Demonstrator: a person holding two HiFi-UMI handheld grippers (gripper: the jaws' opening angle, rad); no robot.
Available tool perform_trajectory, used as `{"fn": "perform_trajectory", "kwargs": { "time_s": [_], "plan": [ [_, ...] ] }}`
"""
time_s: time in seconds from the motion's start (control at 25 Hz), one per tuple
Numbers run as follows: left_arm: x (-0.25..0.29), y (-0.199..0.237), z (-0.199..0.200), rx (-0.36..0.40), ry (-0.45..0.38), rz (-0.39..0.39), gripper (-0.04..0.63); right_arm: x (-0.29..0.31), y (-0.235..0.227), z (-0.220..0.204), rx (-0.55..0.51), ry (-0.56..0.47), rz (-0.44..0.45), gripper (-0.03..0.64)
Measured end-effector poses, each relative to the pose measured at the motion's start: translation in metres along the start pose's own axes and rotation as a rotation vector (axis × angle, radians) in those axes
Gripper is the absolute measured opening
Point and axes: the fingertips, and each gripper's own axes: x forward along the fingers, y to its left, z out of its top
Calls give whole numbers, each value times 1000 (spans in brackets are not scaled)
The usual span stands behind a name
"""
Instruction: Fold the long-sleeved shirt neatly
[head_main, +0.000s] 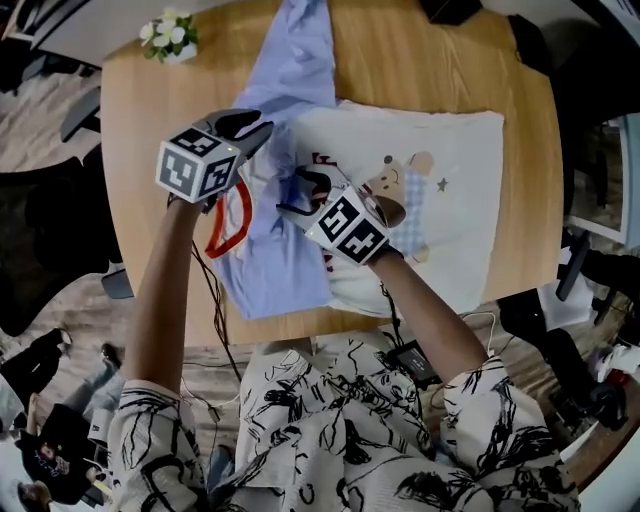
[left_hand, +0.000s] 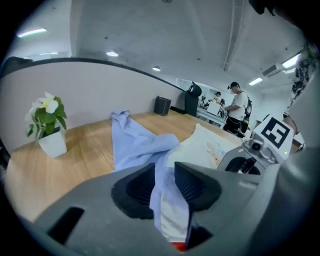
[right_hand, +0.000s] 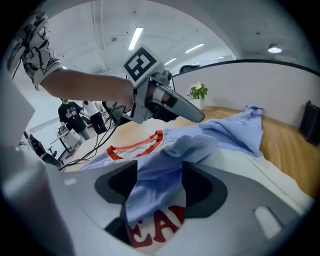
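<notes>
Shirt: mid-frame, on the tabletop.
Left gripper: your fingers slightly apart — blue sleeve between.
Right gripper: your fingers spread — fabric draped loosely between.

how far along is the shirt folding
Done: the long-sleeved shirt lies spread on the wooden table. In hand: blue sleeve cloth, drawn over the chest print, sits between the parted fingers of the left gripper and right gripper. Left: one sleeve stretches to the far edge, and the white body shows no fold.
</notes>
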Motion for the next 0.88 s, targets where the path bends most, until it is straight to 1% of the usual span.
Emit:
{"fn": "perform_trajectory", "kwargs": {
  "time_s": [0.04,0.08,0.12,0.2,0.28,0.36,0.4,0.44,0.48,0.52,0.56,0.64,0.68,0.76,0.88],
  "plan": [
    [-9,-3,3,-2,-19,5,133,-1,0,0,-13,1,-3,290],
    [-19,-11,3,12,-23,-4,133,-2,-1,2,-27,-2,-6,290],
    [-26,-24,1,40,-3,-26,133,-2,-2,4,-37,-6,-8,290],
    [-28,-55,-15,108,86,-79,133,-1,-2,5,-43,-6,-3,287],
    [-17,-78,-32,162,171,-102,135,4,-1,1,-44,8,3,285],
    [-3,-88,-43,176,227,-89,137,7,-1,-3,-63,26,5,285],
    [3,-87,-47,179,250,-65,122,8,0,-5,-74,34,5,284],
    [6,-81,-49,186,268,-29,40,9,-1,-7,-81,42,6,284],
    [5,-71,-48,187,271,15,28,9,-1,-9,-85,52,5,284],
    [0,-59,-45,170,253,55,26,9,-2,-11,-89,65,4,277],
    [-9,-47,-41,128,219,82,26,10,-2,-15,-93,81,3,266],
    [-28,-23,-39,18,162,113,26,11,-3,-24,-103,115,2,258],
    [-36,-12,-44,-24,162,128,26,12,-4,-28,-106,128,1,258],
    [-43,8,-62,-91,191,149,28,13,-5,-31,-110,142,-3,256],
    [-35,26,-89,-213,204,146,29,15,-6,-31,-118,150,-13,253]
  ]
}}
